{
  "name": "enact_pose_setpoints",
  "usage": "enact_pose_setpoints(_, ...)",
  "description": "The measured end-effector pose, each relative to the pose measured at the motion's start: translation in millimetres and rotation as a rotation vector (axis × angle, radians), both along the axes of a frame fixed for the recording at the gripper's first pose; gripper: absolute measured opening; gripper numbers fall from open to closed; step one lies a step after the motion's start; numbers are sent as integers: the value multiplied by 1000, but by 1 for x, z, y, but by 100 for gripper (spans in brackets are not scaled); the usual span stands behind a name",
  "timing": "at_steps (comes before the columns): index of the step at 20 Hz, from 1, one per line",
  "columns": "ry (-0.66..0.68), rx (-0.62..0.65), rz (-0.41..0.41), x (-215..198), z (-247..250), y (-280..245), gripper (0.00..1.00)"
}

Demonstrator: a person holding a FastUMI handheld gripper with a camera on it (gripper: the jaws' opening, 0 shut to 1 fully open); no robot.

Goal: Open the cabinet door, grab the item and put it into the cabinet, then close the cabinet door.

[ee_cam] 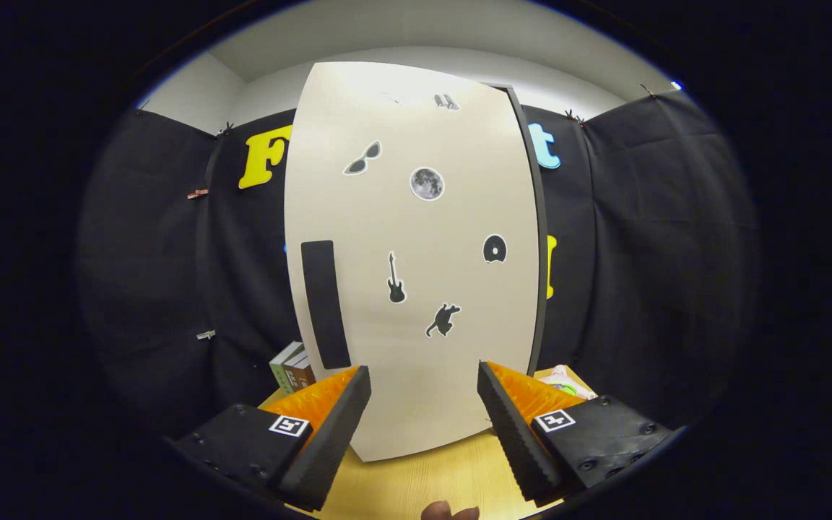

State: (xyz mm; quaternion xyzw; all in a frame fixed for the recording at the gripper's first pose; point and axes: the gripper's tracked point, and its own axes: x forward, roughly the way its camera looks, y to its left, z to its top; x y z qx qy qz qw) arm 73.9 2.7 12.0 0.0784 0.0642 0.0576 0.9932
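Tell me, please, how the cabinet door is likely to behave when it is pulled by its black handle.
The cabinet door looks like a flat rigid panel, so it should probably swing stiffly rather than flex. The black handle is a long vertical bar, likely easy to pinch. The open tongs are not yet on it, and the cabinet, tall on the table, might shift.

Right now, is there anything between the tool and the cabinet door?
No. In the gripper view the open tool faces the shut cabinet door, with bare wooden table between them.

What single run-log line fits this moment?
gripper: open, empty | cabinet door: shut, ahead | handle: untouched | stage: before opening
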Motion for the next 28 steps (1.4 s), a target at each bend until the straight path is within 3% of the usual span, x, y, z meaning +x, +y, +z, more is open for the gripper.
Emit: enact_pose_setpoints(28, 6, -43, -46, -9, -12, -28, 97)
